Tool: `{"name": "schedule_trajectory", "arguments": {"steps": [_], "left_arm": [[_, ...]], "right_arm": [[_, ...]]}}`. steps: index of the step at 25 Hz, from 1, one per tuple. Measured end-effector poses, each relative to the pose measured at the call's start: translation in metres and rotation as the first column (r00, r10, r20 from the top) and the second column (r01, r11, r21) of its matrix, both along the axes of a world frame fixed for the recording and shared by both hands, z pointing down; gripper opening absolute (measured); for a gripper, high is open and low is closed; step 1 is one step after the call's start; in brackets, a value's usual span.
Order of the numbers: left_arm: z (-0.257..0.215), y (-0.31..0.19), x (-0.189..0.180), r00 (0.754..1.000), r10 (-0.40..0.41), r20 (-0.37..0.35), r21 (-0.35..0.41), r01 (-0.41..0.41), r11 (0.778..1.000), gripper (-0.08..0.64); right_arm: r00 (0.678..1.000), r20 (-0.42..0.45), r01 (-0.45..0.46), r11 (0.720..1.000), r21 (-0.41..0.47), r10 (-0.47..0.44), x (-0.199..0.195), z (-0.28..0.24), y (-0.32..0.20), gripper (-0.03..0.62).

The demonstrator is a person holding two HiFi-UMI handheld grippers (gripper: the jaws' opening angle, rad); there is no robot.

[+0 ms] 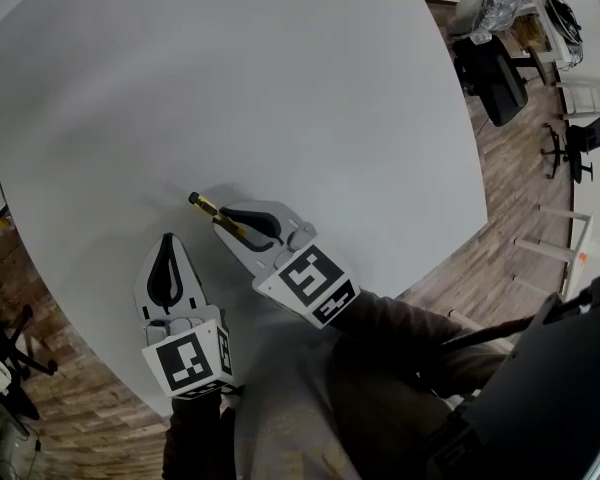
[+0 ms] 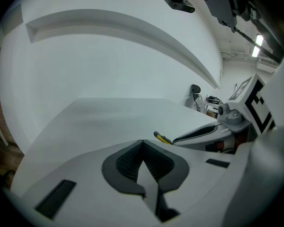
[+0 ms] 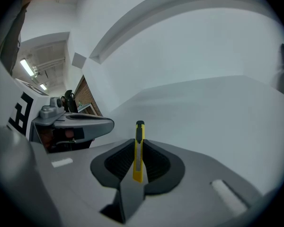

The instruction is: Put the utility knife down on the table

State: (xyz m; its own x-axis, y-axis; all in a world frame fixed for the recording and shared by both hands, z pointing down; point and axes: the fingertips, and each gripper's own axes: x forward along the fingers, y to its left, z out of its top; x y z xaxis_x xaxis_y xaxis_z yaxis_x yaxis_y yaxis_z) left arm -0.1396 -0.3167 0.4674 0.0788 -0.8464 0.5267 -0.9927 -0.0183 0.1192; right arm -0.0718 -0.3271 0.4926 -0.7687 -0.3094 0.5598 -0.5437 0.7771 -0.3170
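Observation:
A slim yellow utility knife (image 3: 139,150) with a black tip is clamped between the pads of my right gripper (image 3: 139,162), sticking out forward over the white table (image 1: 280,88). In the head view the knife (image 1: 212,208) points up-left from the right gripper (image 1: 242,220), low over the table's near part. My left gripper (image 1: 164,273) hovers just to the left of it, shut with nothing between its pads. From the left gripper view (image 2: 143,167) the knife's tip (image 2: 162,138) shows to the right, beside the right gripper's jaw.
The round white table fills most of the view; its edge (image 1: 460,228) curves along the right and front. Office chairs (image 1: 495,73) stand on the wooden floor at the upper right. A dark stand (image 1: 5,348) is at the lower left.

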Motion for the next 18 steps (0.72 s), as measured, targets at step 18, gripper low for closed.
{"name": "schedule_trajectory", "arguments": {"steps": [18], "left_arm": [[-0.0001,-0.0012,0.0021,1.000,0.004,-0.003,-0.003,-0.004,1.000,0.002]], "right_arm": [[1.000,-0.021,0.002,1.000,-0.006,-0.003,0.0013,0.0055,0.0007,0.055]]}}
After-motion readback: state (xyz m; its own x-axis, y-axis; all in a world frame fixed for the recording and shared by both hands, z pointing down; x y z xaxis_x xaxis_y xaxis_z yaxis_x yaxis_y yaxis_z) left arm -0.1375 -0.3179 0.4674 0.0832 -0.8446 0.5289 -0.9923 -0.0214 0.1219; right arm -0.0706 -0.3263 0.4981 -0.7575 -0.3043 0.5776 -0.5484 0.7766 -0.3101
